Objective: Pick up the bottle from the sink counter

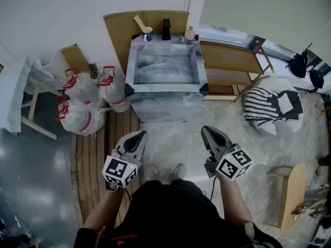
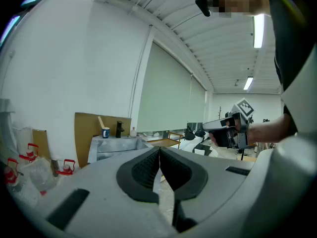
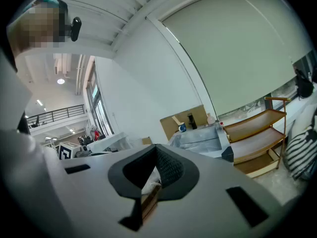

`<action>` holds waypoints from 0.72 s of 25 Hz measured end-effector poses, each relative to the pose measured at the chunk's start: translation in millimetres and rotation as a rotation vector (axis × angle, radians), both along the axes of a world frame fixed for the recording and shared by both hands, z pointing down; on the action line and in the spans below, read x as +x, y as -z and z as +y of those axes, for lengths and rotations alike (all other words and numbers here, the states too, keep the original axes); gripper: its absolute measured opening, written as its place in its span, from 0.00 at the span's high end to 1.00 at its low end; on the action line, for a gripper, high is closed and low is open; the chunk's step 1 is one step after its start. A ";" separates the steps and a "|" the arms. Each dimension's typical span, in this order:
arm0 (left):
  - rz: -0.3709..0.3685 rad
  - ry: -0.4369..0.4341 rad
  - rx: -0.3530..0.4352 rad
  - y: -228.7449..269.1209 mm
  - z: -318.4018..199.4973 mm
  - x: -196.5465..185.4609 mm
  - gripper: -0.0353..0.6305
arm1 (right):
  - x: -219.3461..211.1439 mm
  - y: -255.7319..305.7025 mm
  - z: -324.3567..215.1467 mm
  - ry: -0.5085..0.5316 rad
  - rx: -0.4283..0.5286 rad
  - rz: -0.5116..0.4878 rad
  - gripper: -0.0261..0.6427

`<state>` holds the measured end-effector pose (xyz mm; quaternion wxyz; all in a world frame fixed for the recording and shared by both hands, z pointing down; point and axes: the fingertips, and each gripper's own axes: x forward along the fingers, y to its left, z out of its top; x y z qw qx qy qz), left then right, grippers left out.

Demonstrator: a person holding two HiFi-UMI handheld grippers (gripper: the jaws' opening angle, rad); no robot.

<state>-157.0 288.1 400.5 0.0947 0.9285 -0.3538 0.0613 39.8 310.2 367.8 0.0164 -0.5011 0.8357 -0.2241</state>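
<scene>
Standing upright at the back right corner of the sink counter (image 1: 130, 61), the bottle (image 1: 190, 32) is small and pale. A black tap (image 1: 166, 29) and a blue cup (image 1: 148, 34) holding a stick share the same back edge to its left. The basin fills the counter in front of it, and a wooden shelf (image 1: 230, 61) stands just beside the counter on the bottle's side. Both gripper views show the bottle far off and small, beyond the jaws. My left tongs (image 1: 139, 136) and right tongs (image 1: 207, 132) are held low before my body, well apart from the counter with bare floor between, both aimed roughly toward the sink. The left pair is closed, its ribbed pads meeting at the tip with nothing between them; the right pair is likewise closed and carries nothing. I judge the step in hand to be the approach, since nothing is reached or grasped yet. The next move, as I read it, calls for stepping up to the sink and opening the right tongs, which are on the bottle's side. They must then be carried over the basin to the back corner and closed round the bottle's body without knocking the tap or the shelf.
</scene>
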 end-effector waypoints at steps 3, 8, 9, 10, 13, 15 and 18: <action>-0.005 0.009 -0.003 -2.8 -3.6 -6.0 0.92 | 4.1 -1.9 -0.8 -0.012 -0.003 0.000 0.96; -0.013 0.026 -0.009 -4.6 -11.0 -13.0 0.92 | 9.1 -2.3 -5.1 -0.015 -0.003 0.006 0.96; -0.015 0.028 -0.010 -5.4 -11.4 -13.3 0.92 | 9.7 -2.9 -5.2 -0.017 -0.004 0.004 0.96; -0.016 0.029 -0.012 -6.3 -11.4 -13.1 0.92 | 10.3 -3.5 -5.2 -0.017 -0.004 0.001 0.96; -0.019 0.029 -0.017 -8.5 -10.0 -9.3 0.92 | 13.2 -3.5 -4.6 -0.015 0.004 -0.019 0.96; -0.022 0.028 -0.019 -9.2 -9.1 -4.6 0.92 | 17.8 -3.5 -5.4 -0.016 0.003 -0.045 0.95; -0.028 0.032 -0.020 -10.3 -6.5 5.0 0.92 | 27.0 -5.3 -4.9 0.004 -0.005 -0.072 0.95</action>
